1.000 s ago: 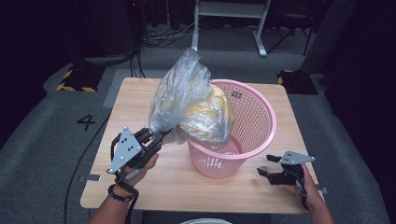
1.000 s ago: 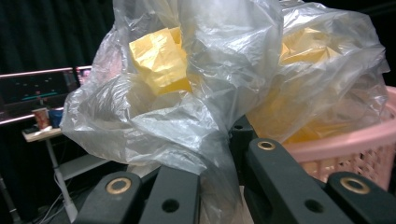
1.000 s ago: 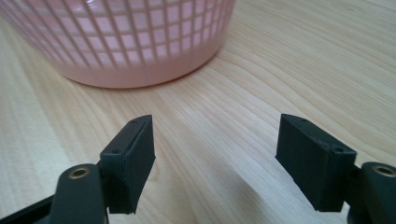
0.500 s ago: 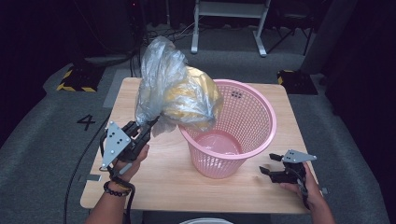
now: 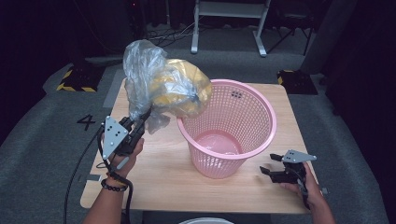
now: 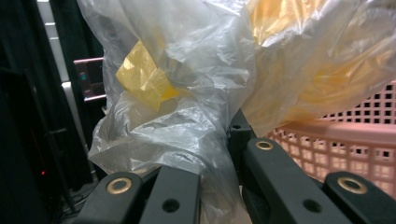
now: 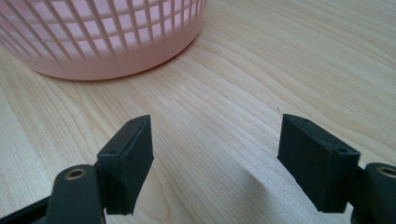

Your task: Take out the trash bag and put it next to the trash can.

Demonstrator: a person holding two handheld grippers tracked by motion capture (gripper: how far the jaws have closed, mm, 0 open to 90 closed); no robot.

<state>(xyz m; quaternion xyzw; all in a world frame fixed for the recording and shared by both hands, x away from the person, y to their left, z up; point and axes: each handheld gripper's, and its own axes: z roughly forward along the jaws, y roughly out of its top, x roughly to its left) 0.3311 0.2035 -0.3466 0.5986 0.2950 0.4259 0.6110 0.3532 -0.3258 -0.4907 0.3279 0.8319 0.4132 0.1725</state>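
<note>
Left gripper (image 5: 140, 122) pinches the gathered neck of the clear plastic bag (image 5: 161, 86), which bulges with yellow stuff and hangs lifted above the table (image 5: 159, 182), just left of the pink basket's (image 5: 233, 135) rim. Right gripper (image 5: 271, 164), jaws spread and holding nothing, rests low near the basket's right side.

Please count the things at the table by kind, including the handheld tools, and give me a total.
Pink basket: 1
Clear plastic bag with yellow contents: 1
Handheld tools: 2, the left tool shut on the bag's neck, the right tool open beside the basket
Wooden table: 1
Total: 5
</note>
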